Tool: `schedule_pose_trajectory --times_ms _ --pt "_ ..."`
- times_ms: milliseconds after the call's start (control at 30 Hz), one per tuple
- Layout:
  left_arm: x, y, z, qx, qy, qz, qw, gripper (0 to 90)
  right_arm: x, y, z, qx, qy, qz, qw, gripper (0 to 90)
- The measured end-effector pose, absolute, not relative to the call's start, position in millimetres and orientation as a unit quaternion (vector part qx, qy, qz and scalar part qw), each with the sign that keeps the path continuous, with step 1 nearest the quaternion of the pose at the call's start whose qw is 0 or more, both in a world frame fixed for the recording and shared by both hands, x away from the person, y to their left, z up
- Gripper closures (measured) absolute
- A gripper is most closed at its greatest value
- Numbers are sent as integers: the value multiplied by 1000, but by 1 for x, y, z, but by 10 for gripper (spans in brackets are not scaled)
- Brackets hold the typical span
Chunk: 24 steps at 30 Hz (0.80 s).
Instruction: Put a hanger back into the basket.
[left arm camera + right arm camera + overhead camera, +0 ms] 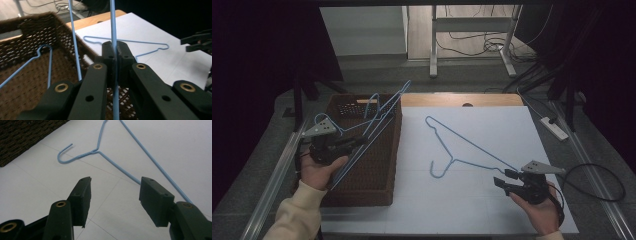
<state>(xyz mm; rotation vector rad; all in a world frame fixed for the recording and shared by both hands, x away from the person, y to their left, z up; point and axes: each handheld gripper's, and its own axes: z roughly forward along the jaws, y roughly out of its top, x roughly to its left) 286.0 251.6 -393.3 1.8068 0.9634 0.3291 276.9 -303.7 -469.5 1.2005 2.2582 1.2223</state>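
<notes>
My left gripper (361, 141) is shut on a blue wire hanger (382, 112) and holds it tilted over the brown wicker basket (382, 165). In the left gripper view the jaws (114, 46) pinch one straight wire of that hanger (113, 22), and its hook (43, 48) hangs over the basket's inside. A second blue hanger (472, 145) lies flat on the white sheet (472, 200). My right gripper (503, 177) stands open at that hanger's near right corner. In the right gripper view the gripper (115, 182) is low over the sheet, and the hanger (100, 152) runs past the right jaw.
The basket (30, 30) sits at the sheet's left edge. A wooden table edge (462, 100) shows beyond the sheet. A white power strip (554, 127) and a black cable loop (607, 185) lie to the right. Desk legs (433, 45) stand behind.
</notes>
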Motion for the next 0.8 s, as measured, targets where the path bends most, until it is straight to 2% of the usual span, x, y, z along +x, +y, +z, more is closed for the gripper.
schedule_pose_trajectory --times_ms 800 --pt "287 287 -419 759 425 113 480 869 277 -304 -469 419 787 425 157 430"
